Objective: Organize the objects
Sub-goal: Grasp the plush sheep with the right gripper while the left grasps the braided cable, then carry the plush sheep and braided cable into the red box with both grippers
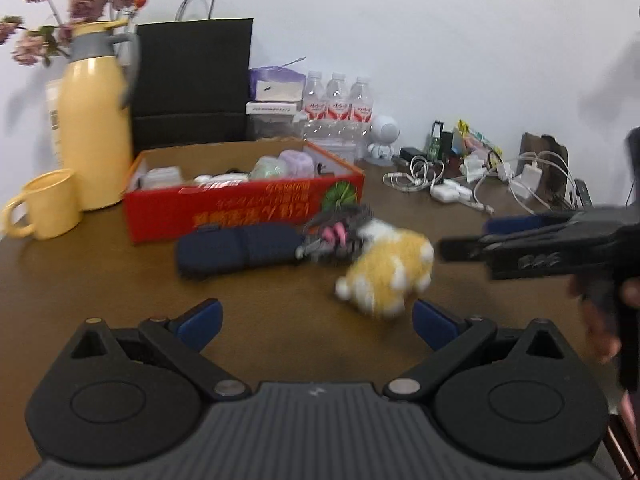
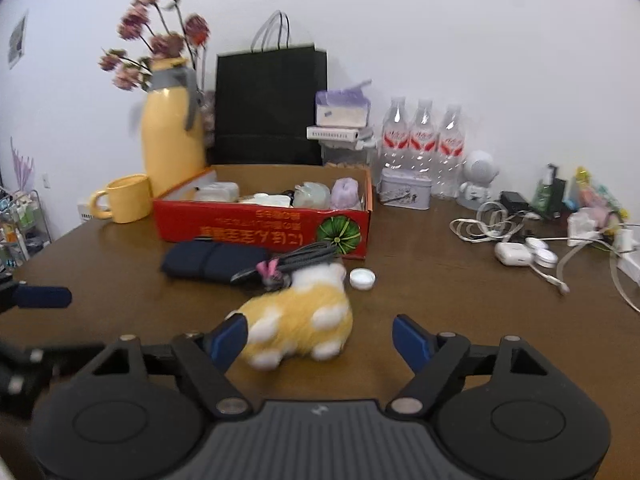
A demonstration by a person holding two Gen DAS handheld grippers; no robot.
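Red cardboard box, open-topped, on the brown wooden table: inside lie a white rectangular case at the left, flat white packets in the middle, and 2 soft rounded rolls at the right end, 1 pale green and 1 lilac. The box front bears printed characters, upside down in the right wrist view, and a green melon picture at its corner.

Just in front of the box lies a dark navy fabric pouch, long and folded. At its right end rests a coiled grey braided cable with a pink tie. Touching the cable is a fluffy yellow-and-white plush toy, blurred. A small round white cap sits just to the toy's right.

Left gripper: blue-padded jaws spread wide, nothing between them; the toy lies just ahead of its right finger.

Right gripper: jaws wide apart and holding nothing — the toy sits between them, nearer the left finger; whether that pad touches the fur cannot be told.

Behind the box: a glossy yellow jug, a matching mug, a black paper bag and 3 clear plastic bottles.
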